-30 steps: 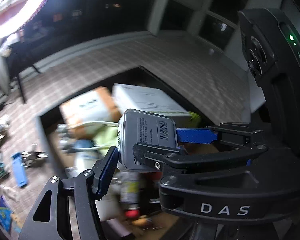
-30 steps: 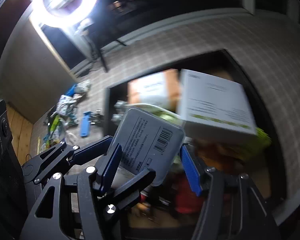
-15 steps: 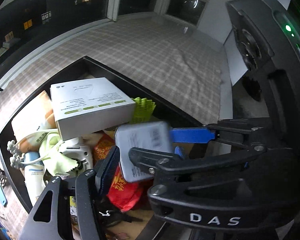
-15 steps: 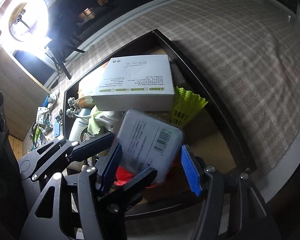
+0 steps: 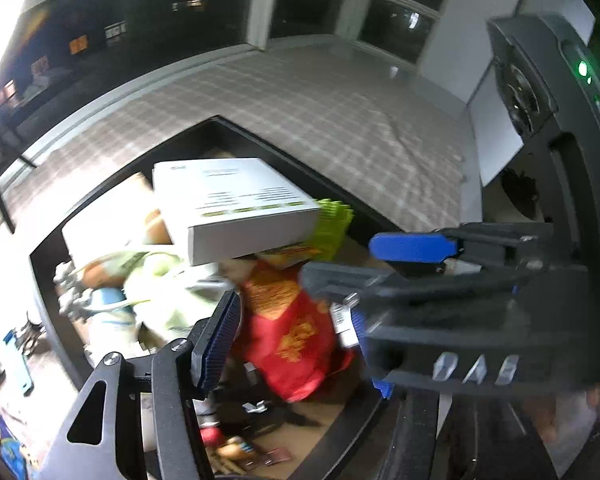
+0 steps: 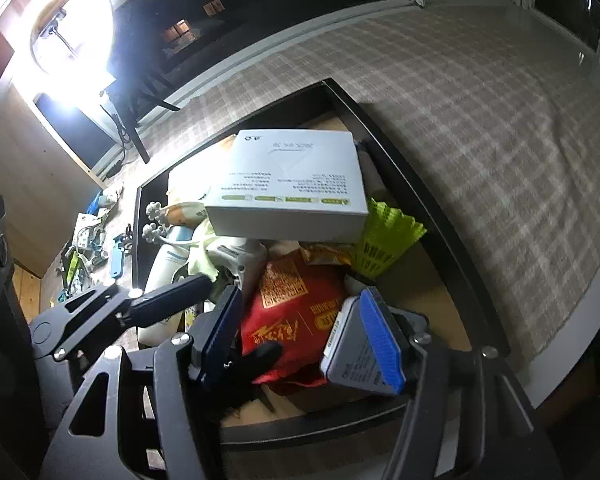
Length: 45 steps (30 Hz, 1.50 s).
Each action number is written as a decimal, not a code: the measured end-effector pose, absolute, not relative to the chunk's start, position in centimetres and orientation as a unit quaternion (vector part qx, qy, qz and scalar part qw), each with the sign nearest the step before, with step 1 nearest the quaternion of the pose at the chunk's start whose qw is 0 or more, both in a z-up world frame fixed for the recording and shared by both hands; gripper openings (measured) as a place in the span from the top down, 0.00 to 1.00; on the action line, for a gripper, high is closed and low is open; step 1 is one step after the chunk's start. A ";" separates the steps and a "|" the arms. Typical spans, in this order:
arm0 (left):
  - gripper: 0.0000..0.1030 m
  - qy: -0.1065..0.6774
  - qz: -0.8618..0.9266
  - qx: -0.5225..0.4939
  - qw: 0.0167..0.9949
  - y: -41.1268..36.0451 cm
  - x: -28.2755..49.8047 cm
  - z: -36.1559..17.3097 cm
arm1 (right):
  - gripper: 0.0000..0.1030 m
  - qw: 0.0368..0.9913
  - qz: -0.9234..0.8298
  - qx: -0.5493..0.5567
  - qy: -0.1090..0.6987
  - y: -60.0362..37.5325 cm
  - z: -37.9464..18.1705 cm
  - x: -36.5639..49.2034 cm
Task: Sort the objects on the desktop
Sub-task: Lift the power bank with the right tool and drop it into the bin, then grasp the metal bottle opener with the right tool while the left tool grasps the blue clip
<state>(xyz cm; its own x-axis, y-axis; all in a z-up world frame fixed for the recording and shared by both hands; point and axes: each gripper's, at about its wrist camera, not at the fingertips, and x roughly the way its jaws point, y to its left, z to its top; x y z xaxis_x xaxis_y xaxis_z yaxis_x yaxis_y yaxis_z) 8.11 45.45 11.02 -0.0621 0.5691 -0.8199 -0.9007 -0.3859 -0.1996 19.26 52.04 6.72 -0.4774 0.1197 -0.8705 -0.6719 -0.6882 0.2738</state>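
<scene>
Now a flat grey tin (image 6: 358, 354) leans on glossy red packet (image 6: 296, 312).

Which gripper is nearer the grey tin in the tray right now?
Right. The grey tin leans against the right gripper's own right pad, between its open jaws. The left gripper sits further left, over the red packet, apart from the tin.
</scene>
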 end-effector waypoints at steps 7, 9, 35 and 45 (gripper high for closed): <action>0.47 0.137 0.735 -0.458 0.481 41.5 3.7 11.8 | 0.41 0.244 0.806 -0.455 0.288 51.8 7.4 17.9; 0.47 0.128 0.742 -0.458 0.473 40.4 2.6 12.1 | 0.41 0.239 0.806 -0.462 0.281 51.7 7.6 17.7; 0.47 0.048 0.814 -0.500 0.292 21.9 -9.2 8.8 | 0.41 0.029 0.869 -0.492 0.043 41.7 10.0 1.1; 0.47 0.036 0.825 -0.520 0.218 13.4 -9.9 7.5 | 0.41 -0.058 0.833 -0.544 -0.084 36.8 6.3 -8.2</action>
<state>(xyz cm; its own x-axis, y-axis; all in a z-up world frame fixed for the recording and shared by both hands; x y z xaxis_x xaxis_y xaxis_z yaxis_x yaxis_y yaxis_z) -9.90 13.43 7.46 -0.3651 0.3220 -0.8735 -0.3974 -0.9024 -0.1666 -8.19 36.77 6.31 -0.4021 -0.0055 -0.9156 0.1874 -0.9793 -0.0764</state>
